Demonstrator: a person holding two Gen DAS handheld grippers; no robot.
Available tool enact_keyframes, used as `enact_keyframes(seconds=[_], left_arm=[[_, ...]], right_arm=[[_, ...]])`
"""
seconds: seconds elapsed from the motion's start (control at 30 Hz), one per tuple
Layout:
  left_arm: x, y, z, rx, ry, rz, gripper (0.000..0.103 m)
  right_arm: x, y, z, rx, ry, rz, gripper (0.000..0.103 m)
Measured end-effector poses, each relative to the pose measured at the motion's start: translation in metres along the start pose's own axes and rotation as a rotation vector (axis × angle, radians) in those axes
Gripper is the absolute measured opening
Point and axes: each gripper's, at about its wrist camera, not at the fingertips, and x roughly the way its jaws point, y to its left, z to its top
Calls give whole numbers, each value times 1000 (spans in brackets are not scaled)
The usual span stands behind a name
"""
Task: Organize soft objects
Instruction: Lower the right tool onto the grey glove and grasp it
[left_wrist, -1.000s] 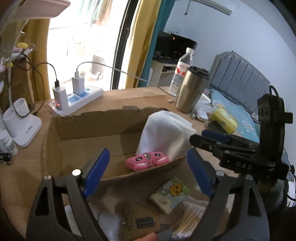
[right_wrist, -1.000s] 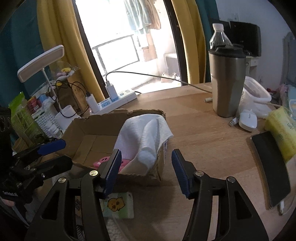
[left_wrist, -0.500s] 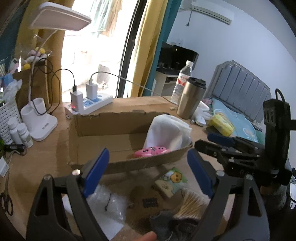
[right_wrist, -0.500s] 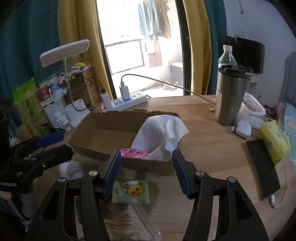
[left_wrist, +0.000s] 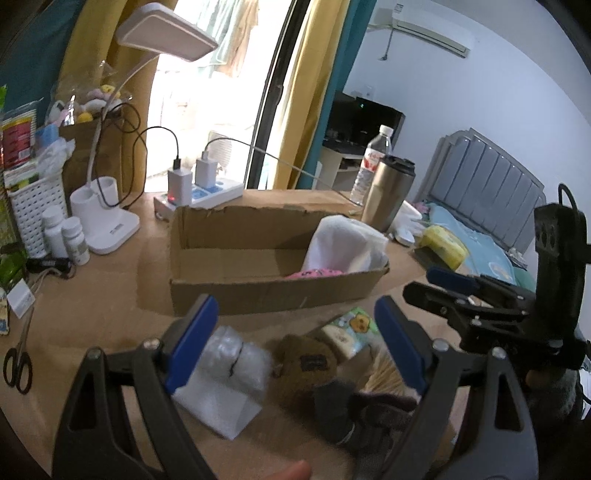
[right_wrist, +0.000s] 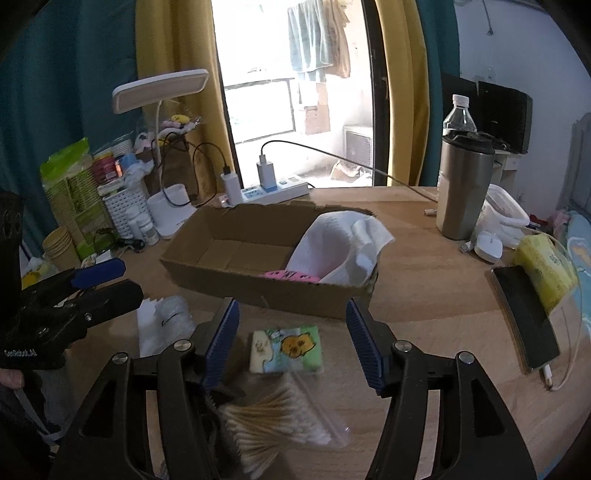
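Wooden desk (right_wrist: 424, 280) by a bright balcony door, yellow and teal curtains behind.

Cardboard box (right_wrist: 258, 291) sits mid-desk, open top. At its right end: white cloth (right_wrist: 340, 247) draped up over the rim, pink plush item (right_wrist: 291, 275) lying low beside it, touching the cloth. Left part of the box holds nothing visible.

Near side of the box, on the desk: tissue pack (right_wrist: 286, 349) with a cartoon print, just in front of the box wall; bag of cotton swabs (right_wrist: 273, 424) nearer still, touching the pack's near edge; clear plastic bag (left_wrist: 229, 363) to the left; brown plush piece (left_wrist: 306, 360) with a dark label and dark fabric (left_wrist: 343, 410) beside it, blurred in the left wrist view.

Right gripper (right_wrist: 293, 343): jaws opening, nothing pressed between the pads; tissue pack lies below the gap.
Left gripper (left_wrist: 295, 345): jaws wide apart, empty, above the plastic bag and brown plush.

Far side: power strip (right_wrist: 273, 192) with two chargers, desk lamp (left_wrist: 110, 225), pill bottles (left_wrist: 64, 236). Right: steel tumbler (right_wrist: 463, 188), water bottle (right_wrist: 458, 114), white mouse (right_wrist: 487, 247), yellow pack (right_wrist: 546, 269), phone (right_wrist: 524, 317) on a cable. Scissors (left_wrist: 18, 354) at far left edge.
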Motion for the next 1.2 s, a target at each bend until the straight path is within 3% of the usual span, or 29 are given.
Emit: enact_keyframes(seconds=[0.6, 1.2], left_arm=[[-27, 20, -40, -41, -2, 35, 88], [-29, 50, -69, -92, 26, 68, 88]], right_arm=[[0, 32, -28, -44, 39, 30, 66], [35, 77, -54, -131, 152, 85, 66]])
